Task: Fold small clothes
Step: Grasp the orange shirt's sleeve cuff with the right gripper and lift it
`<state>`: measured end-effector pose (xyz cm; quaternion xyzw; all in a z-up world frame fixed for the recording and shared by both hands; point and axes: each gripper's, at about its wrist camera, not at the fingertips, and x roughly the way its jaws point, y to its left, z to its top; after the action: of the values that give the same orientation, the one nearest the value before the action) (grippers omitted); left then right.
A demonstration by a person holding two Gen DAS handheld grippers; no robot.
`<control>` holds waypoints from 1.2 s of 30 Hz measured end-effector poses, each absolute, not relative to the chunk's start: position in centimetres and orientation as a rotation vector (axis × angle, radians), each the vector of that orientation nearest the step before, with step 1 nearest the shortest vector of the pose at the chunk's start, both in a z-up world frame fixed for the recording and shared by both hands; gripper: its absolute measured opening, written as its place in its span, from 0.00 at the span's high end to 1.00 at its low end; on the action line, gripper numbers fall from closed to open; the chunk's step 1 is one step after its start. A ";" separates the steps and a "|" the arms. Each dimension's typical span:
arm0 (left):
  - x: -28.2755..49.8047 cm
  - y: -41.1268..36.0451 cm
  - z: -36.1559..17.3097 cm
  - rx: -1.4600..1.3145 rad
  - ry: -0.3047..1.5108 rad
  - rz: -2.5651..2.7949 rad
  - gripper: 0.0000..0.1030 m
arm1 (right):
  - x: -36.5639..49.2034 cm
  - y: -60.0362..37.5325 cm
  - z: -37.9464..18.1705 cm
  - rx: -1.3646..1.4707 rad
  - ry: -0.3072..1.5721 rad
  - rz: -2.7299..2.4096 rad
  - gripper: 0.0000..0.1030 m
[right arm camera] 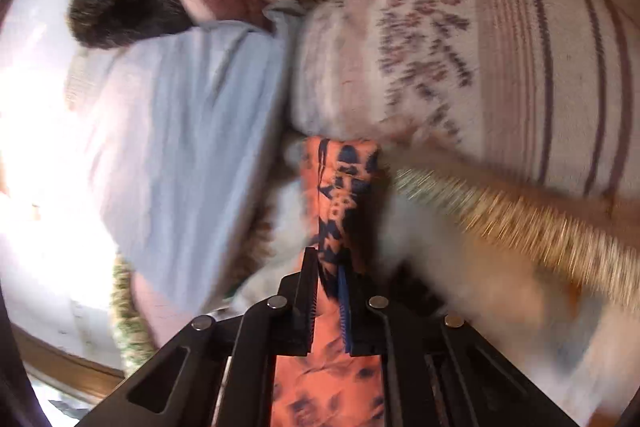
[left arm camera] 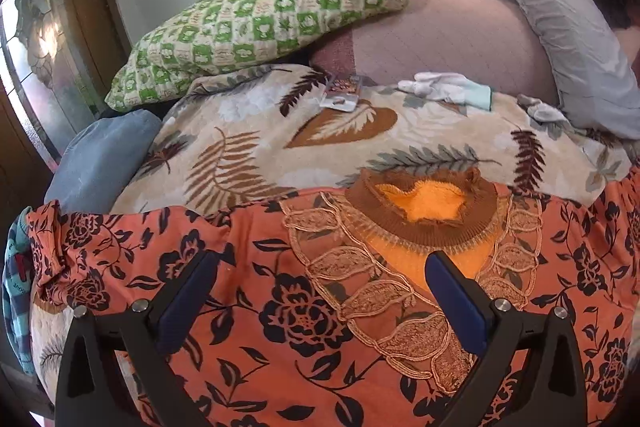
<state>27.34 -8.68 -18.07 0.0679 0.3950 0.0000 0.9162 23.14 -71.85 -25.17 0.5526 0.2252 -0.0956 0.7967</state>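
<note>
An orange floral top [left arm camera: 248,291] with dark flower print, embroidered trim and a brown knit collar [left arm camera: 424,215] lies spread on a leaf-patterned blanket [left arm camera: 256,147]. My left gripper [left arm camera: 320,279] is open just above the top's chest, its blue-padded fingers [left arm camera: 456,295] apart and holding nothing. In the blurred right wrist view my right gripper [right arm camera: 330,291] is shut on a bunched strip of the same orange floral top [right arm camera: 340,187], which stretches forward from the jaws.
A green checked pillow [left arm camera: 264,23], a grey pillow [left arm camera: 560,27] and a blue cushion [left arm camera: 100,159] ring the blanket. White small clothes [left arm camera: 444,89] and a blister pack [left arm camera: 340,95] lie at its far side. A person's dark hair [right arm camera: 116,7] and a striped blanket [right arm camera: 520,47] are near the right gripper.
</note>
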 end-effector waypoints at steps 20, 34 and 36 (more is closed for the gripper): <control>26.4 -3.2 -17.7 0.029 0.855 -0.011 0.00 | 21.0 -63.0 -17.7 0.875 0.646 -0.376 0.14; 28.2 -7.7 -19.9 0.128 0.876 -0.020 0.00 | 25.2 -77.6 -28.9 1.089 0.640 -0.356 0.42; 28.5 -7.7 -19.9 0.119 0.869 -0.008 0.00 | 25.4 -78.2 -29.3 1.098 0.612 -0.309 0.70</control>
<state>28.49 -7.74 -19.85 0.0575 0.4209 -0.0039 0.9053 25.36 -78.18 -29.27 0.5116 0.2851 -0.1439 0.7977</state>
